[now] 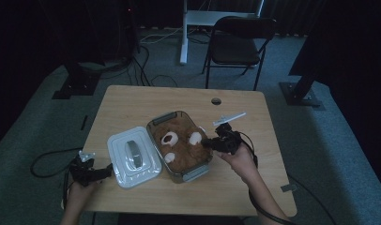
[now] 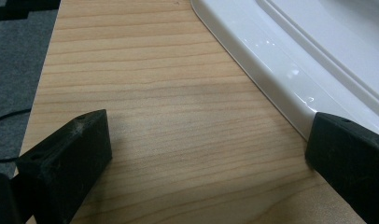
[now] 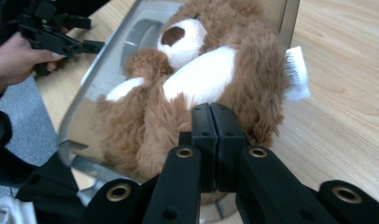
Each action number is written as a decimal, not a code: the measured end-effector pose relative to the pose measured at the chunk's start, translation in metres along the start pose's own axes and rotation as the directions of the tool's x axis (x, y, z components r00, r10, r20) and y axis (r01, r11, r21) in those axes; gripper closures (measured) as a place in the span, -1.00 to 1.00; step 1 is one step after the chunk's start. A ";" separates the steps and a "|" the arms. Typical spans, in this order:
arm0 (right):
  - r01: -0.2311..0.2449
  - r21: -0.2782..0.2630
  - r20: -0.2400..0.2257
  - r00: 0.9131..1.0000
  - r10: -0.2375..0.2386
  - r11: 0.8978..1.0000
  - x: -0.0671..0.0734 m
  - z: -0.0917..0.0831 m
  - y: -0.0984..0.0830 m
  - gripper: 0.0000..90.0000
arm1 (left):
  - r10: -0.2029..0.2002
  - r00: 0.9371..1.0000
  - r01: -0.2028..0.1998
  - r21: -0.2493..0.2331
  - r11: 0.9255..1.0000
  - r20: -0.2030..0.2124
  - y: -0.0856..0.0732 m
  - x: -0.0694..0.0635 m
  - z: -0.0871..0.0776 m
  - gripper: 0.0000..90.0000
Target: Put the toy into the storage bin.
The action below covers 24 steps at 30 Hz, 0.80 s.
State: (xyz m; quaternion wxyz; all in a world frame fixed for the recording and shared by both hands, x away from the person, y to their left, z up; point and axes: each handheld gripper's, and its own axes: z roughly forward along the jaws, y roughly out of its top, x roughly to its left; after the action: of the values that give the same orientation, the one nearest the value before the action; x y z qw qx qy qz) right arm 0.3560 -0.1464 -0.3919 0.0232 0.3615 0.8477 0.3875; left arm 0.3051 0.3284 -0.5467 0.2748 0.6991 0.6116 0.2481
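Note:
A brown and white teddy bear [image 1: 179, 145] lies on its back in a clear container [image 1: 166, 117] at the middle of the table. Its white lid [image 1: 132, 157] rests flat just left of it. My right gripper [image 1: 207, 142] is at the container's right side. Its jaws are shut, with the tips [image 3: 217, 112] against the bear's [image 3: 201, 79] brown fur. Whether they pinch any fur I cannot tell. My left gripper [image 1: 106, 171] is low at the table's front left. It stands open [image 2: 206, 140] over bare wood, with its right jaw beside the lid's edge [image 2: 281, 60].
The wooden table [image 1: 146, 101] has a cable hole [image 1: 216, 101] near its far edge. A folding chair [image 1: 240, 42] stands beyond it, and cables lie on the grey floor. A white tag [image 3: 297, 72] sticks out from the bear's side.

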 end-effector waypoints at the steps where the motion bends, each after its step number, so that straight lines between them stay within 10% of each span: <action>1: -0.002 0.005 0.003 1.000 0.002 1.000 0.000 0.004 0.001 0.99 | 0.000 1.000 0.000 0.000 1.000 0.000 0.000 0.000 0.000 -0.98; 24: -0.025 0.174 0.048 0.999 0.016 0.985 -0.012 0.061 0.022 1.00 | 0.000 1.000 0.000 0.001 1.000 0.000 0.000 0.000 0.000 -0.98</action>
State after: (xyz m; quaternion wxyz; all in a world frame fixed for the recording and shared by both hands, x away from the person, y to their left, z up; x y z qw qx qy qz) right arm 0.3973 -0.1059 -0.4226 0.0072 0.3797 0.8738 0.3036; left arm 0.3050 0.3284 -0.5467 0.2745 0.6993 0.6118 0.2477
